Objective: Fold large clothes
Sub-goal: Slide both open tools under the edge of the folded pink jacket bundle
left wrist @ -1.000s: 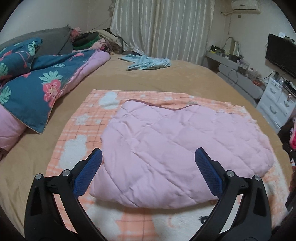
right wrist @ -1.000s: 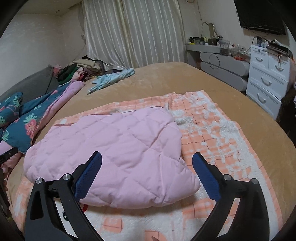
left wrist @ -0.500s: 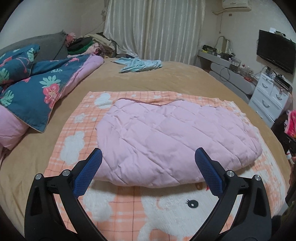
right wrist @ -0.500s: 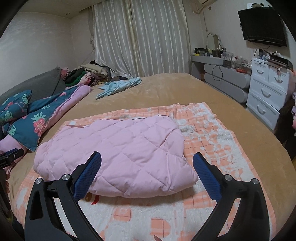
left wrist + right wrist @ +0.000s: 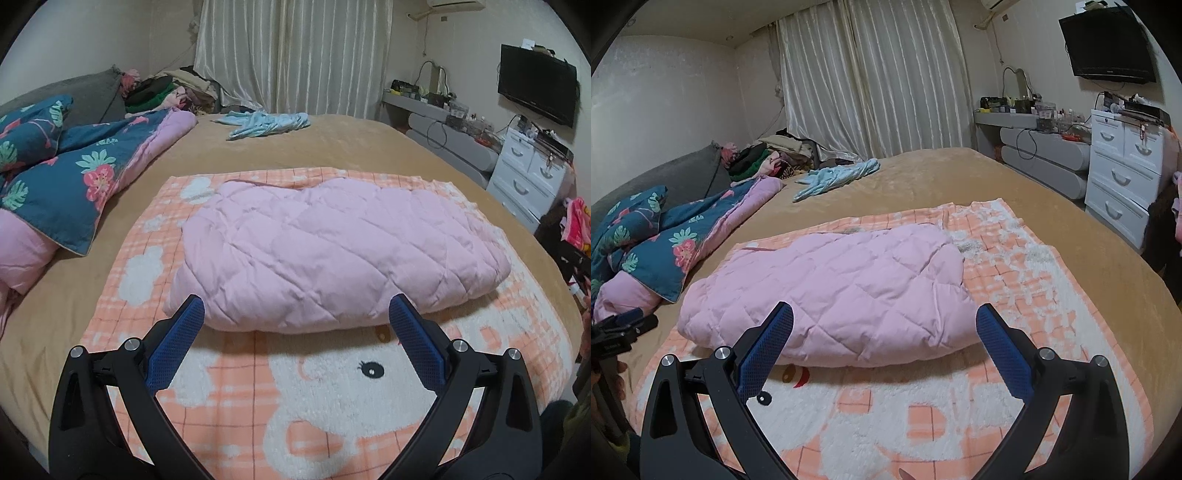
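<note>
Holding both tools back from the work, you've got the left gripper (image 5: 295, 334) spread wide with nothing between its blue pads (image 5: 177, 345), hovering over the near part of the orange-and-white blanket (image 5: 332, 387). Your right gripper (image 5: 884, 334) is the same: jaws far apart, empty, above the blanket's near edge. The pink quilted garment (image 5: 332, 251) lies folded into a puffy bundle on the blanket, just beyond both sets of fingertips, not touching either. In the right wrist view the pink quilted garment (image 5: 831, 288) sits left of centre on the blanket, with bare checked blanket (image 5: 1015, 280) to its right. The blanket is spread on a tan bed cover (image 5: 332, 147). At far left a dark blue floral duvet (image 5: 59, 181) with pink lining is heaped on the bed, well apart from the bundle. A light blue cloth (image 5: 266, 123) lies crumpled at the far side near the curtains (image 5: 295, 55). White drawers (image 5: 1123, 166) stand at right, a TV (image 5: 1108, 44) on the wall above. Part of your left gripper and a hand (image 5: 613, 373) show at the left edge of the right view.
</note>
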The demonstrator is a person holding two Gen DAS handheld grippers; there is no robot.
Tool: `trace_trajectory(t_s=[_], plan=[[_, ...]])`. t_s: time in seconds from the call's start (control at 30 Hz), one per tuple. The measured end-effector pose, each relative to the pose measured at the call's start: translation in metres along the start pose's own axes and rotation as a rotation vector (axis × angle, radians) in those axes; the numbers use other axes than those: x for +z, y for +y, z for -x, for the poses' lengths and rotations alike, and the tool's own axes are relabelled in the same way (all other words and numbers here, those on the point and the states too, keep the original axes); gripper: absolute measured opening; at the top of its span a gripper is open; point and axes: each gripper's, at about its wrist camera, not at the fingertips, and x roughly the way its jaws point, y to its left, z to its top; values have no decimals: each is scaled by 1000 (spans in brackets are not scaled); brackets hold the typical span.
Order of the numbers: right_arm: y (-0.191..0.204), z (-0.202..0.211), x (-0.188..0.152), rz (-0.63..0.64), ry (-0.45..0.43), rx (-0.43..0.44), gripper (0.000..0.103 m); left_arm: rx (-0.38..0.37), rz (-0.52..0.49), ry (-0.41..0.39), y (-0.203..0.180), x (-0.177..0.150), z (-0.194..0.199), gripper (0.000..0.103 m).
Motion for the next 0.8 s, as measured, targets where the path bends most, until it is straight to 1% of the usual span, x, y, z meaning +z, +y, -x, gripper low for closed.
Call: trace_trajectory(t_s=[0.2, 0.33, 0.37, 0.47, 0.53, 0.6, 0.67, 0.77, 0.8], plan=[[-2, -1, -11, -20, 26, -10, 99, 2, -11, 32, -5, -14, -7, 94], [-10, -13, -20, -68, 67, -29, 99, 8, 14, 84, -1, -27, -25, 94], [-14, -18, -23, -88, 81, -38, 99, -4, 34, 103, 3, -30, -32, 94], [-25, -36, -32, -139, 126, -75, 99, -5, 96, 151, 15, -38, -48, 94], [-33, -48, -38, -178, 151, -89, 99, -20, 155, 179, 25, -42, -60, 94], [-43, -59, -44, -226, 171, -92, 99, -41, 235, 203, 38, -45, -73, 94], [-50, -67, -48, -263, 186, -102, 99, -54, 294, 216, 46, -47, -81, 94], [-58, -79, -51, -315, 200, -100, 99, -52, 316, 215, 51, -44, -91, 94], [-61, -83, -52, -333, 203, -94, 99, -60, 344, 224, 55, -44, -96, 94]])
